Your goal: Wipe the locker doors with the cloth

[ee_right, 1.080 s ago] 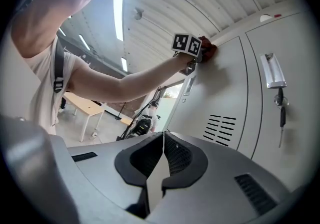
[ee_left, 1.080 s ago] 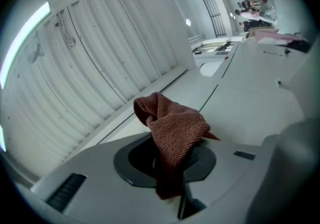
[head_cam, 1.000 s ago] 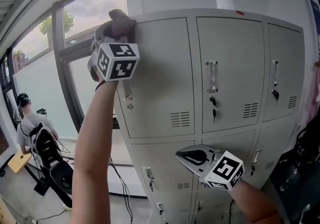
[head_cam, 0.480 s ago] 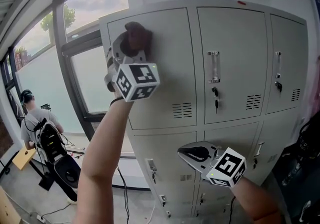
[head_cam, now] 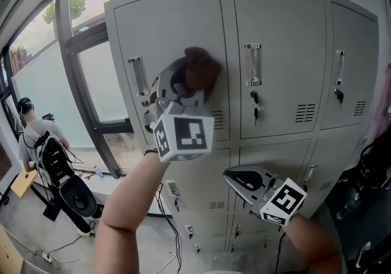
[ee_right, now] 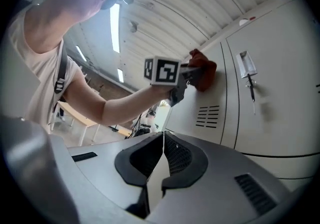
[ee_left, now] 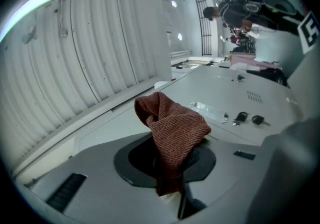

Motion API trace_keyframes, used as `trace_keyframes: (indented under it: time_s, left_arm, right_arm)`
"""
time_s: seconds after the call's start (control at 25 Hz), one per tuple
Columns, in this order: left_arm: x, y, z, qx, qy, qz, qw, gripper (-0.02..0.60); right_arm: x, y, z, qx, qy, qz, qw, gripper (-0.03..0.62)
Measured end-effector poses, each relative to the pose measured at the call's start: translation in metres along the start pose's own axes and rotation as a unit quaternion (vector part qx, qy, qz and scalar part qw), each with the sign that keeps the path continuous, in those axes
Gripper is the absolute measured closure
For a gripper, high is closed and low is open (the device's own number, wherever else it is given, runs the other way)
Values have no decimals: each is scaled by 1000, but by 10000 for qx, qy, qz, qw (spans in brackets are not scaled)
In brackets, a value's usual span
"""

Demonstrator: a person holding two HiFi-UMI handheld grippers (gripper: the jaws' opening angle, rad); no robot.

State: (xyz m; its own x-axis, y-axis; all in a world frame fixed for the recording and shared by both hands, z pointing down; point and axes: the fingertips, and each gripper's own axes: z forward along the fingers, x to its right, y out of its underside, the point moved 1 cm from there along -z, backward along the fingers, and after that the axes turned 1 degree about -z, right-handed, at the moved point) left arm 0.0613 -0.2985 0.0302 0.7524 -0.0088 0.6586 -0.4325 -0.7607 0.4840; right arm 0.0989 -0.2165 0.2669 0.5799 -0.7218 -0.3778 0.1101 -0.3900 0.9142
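Note:
A brown knitted cloth (head_cam: pixel 200 70) is bunched against the grey top-left locker door (head_cam: pixel 177 22), just above its vent slots. My left gripper (head_cam: pixel 186 83) is shut on the cloth and holds it to the metal. In the left gripper view the cloth (ee_left: pixel 172 130) rises from between the closed jaws of the left gripper (ee_left: pixel 172 170). My right gripper (head_cam: pixel 244 182) hangs lower, in front of the lower row of lockers, shut and holding nothing. The right gripper view shows its jaws (ee_right: pixel 161 163) pressed together, with the cloth (ee_right: pixel 203 71) up on the door.
The middle door (head_cam: pixel 281 83) and right door (head_cam: pixel 354 71) carry clear handles (head_cam: pixel 253 64) and keys. A large window (head_cam: pixel 79 83) stands left of the lockers. A person (head_cam: pixel 35 144) with dark gear crouches at lower left. Cables lie on the floor.
My left gripper has carried the cloth from the door's top left corner down and to the right, to mid-door. The right gripper has stayed low, almost still.

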Motion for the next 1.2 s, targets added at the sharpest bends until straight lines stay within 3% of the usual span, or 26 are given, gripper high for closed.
trace_keyframes:
  time_s: [0.12, 0.28, 0.56, 0.64, 0.8, 1.0, 1.2]
  left_arm:
    - [37, 12, -41, 25, 366, -441, 9984, 511]
    - [80, 36, -87, -158, 830, -744, 9936, 509]
    - [116, 102, -160, -773, 1202, -1512, 9781, 509]
    - [125, 125, -183, -958, 1292, -1808, 9703, 509]
    - [167, 171, -239, -1404, 1590, -2809, 9360, 509]
    - [224, 200, -295, -1785, 2040, -3506, 8964, 509]
    - [265, 227, -339, -2403, 1996, -4136, 8552, 509]
  right_arm:
    - [4, 4, -8, 292, 57, 27, 9996, 576]
    - [14, 18, -11, 417, 120, 224, 9988, 576]
    - [6, 58, -17, 226, 74, 523, 9983, 576]
    - [-2, 76, -25, 140, 16, 653, 9978, 576]
    - [-15, 121, -47, -125, 49, 1082, 9940, 576]
    - [-23, 167, -72, -435, 420, 1426, 9879, 577]
    - [-30, 205, -96, -737, 438, 1771, 9805, 577]
